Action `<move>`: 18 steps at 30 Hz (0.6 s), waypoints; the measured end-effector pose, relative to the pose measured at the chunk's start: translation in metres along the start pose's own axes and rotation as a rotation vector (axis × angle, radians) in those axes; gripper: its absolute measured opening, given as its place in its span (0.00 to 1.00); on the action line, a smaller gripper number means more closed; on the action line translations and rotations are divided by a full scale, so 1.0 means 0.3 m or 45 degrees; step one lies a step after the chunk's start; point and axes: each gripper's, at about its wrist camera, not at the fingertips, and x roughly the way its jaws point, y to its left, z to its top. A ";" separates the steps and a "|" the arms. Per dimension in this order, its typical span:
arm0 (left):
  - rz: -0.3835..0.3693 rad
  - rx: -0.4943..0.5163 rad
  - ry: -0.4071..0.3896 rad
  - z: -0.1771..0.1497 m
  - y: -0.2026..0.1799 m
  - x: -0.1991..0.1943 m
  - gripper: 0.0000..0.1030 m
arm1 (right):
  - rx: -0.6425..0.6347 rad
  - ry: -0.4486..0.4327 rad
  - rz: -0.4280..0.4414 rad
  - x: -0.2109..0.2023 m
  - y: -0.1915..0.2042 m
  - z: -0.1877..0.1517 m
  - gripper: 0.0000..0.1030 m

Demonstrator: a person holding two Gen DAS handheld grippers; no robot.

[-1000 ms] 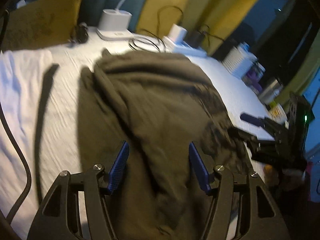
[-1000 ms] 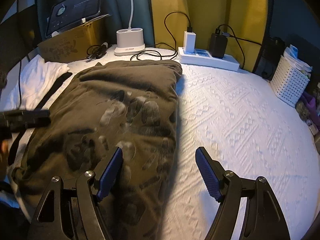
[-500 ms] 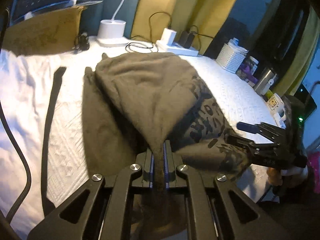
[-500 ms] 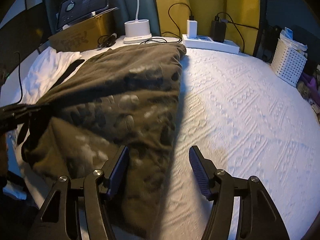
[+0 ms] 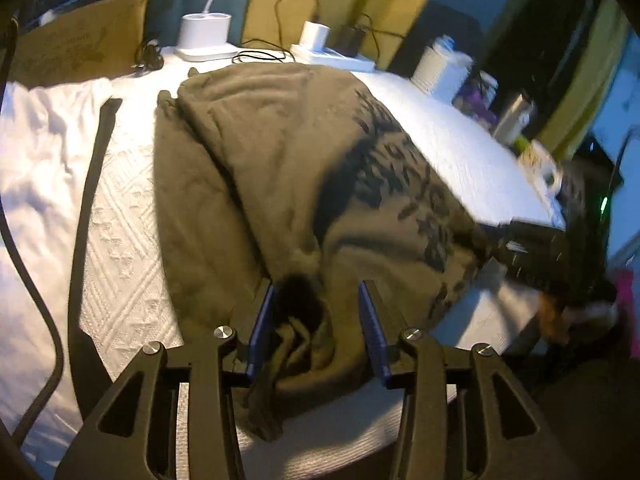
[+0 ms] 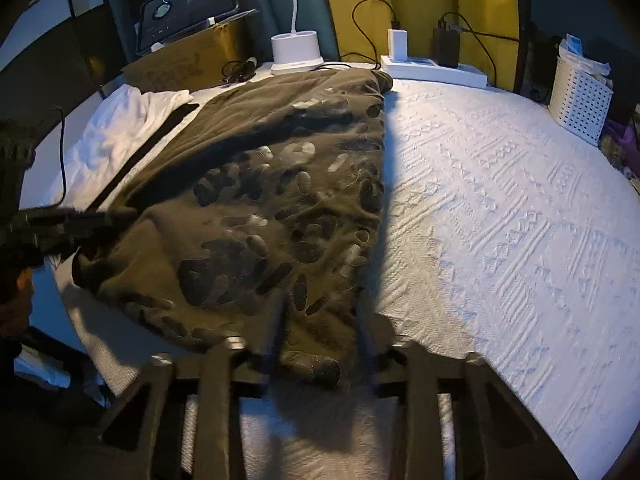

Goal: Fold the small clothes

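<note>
Left wrist view: left gripper [image 5: 318,322] jaws opening, apart around a bunched near hem of the olive-brown fleece garment with dark print [image 5: 280,168], on the white textured bedspread [image 5: 120,208].
Right wrist view: right gripper [image 6: 320,322] jaws closing around the garment's near corner, pads blurred, contact unclear.

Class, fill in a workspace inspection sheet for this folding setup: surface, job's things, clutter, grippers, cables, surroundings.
Surface: white textured bedspread, mostly bare to the right of the garment.
Job's things: olive patterned garment lying lengthwise; white cloth beside it.
Clutter: cardboard box, white basket.
Grippers: left gripper opening, the garment's near edge between its jaws; right gripper closing around the near hem.
Cables: charger leads at the power strip; black strap.
Surroundings: yellow and teal curtains.
</note>
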 end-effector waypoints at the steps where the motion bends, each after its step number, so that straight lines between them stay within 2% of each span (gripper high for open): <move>1: 0.026 0.012 -0.002 -0.005 -0.003 -0.003 0.19 | 0.003 -0.003 -0.006 -0.002 0.003 0.001 0.12; 2: 0.051 0.016 0.000 -0.004 -0.002 -0.007 0.10 | 0.004 -0.011 -0.014 -0.010 0.008 0.002 0.08; 3: 0.052 0.005 -0.008 -0.003 0.005 -0.019 0.07 | 0.007 -0.019 -0.019 -0.018 0.011 0.004 0.08; 6: 0.071 -0.004 -0.037 -0.008 0.018 -0.055 0.05 | 0.000 -0.035 -0.030 -0.049 0.028 0.005 0.07; 16: 0.083 -0.046 -0.010 -0.052 0.074 -0.055 0.05 | -0.001 0.019 -0.077 -0.066 0.070 -0.066 0.06; 18: 0.087 -0.045 -0.001 -0.057 0.080 -0.061 0.10 | 0.018 0.021 -0.088 -0.059 0.063 -0.088 0.06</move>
